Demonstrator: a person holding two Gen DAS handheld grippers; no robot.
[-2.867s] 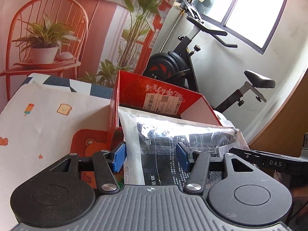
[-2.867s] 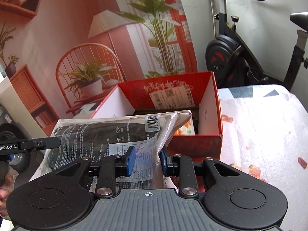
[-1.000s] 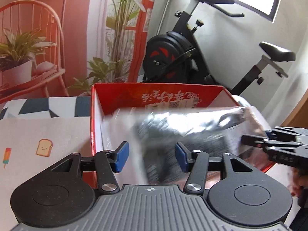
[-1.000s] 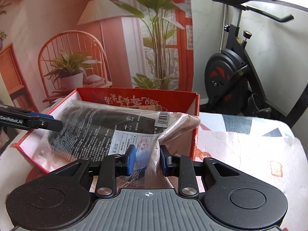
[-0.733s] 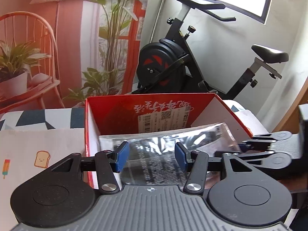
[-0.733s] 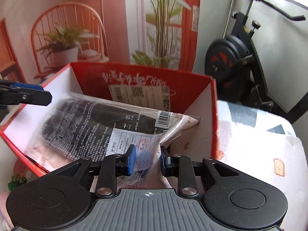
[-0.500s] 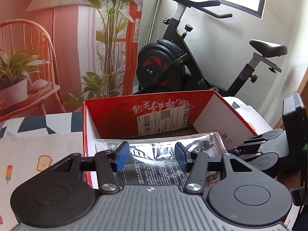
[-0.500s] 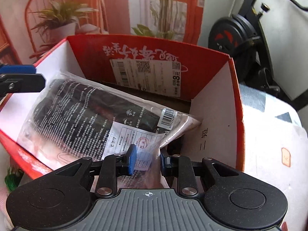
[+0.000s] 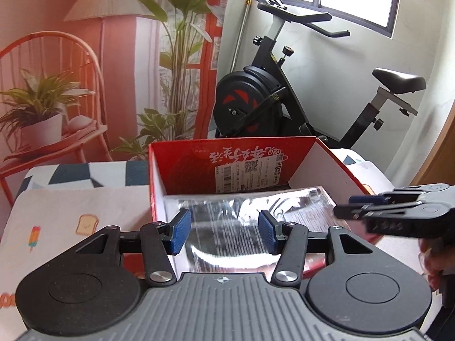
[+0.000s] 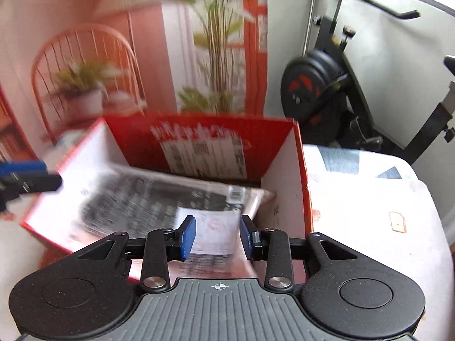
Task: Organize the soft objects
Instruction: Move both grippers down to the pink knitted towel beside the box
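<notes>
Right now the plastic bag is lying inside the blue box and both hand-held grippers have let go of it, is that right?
Not quite: the box is red, not blue, as the left wrist view shows. The rest holds: the bag lies inside it, and the left hand-held gripper and right hand-held gripper both stand open, clear of it.

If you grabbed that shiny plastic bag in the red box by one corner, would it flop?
Probably. The plastic bag looks thin and crinkled around dark folded fabric, so it would likely sag. Its glossy film may slip between the pads. It seems light and not fragile, lying slack in the red box.
</notes>
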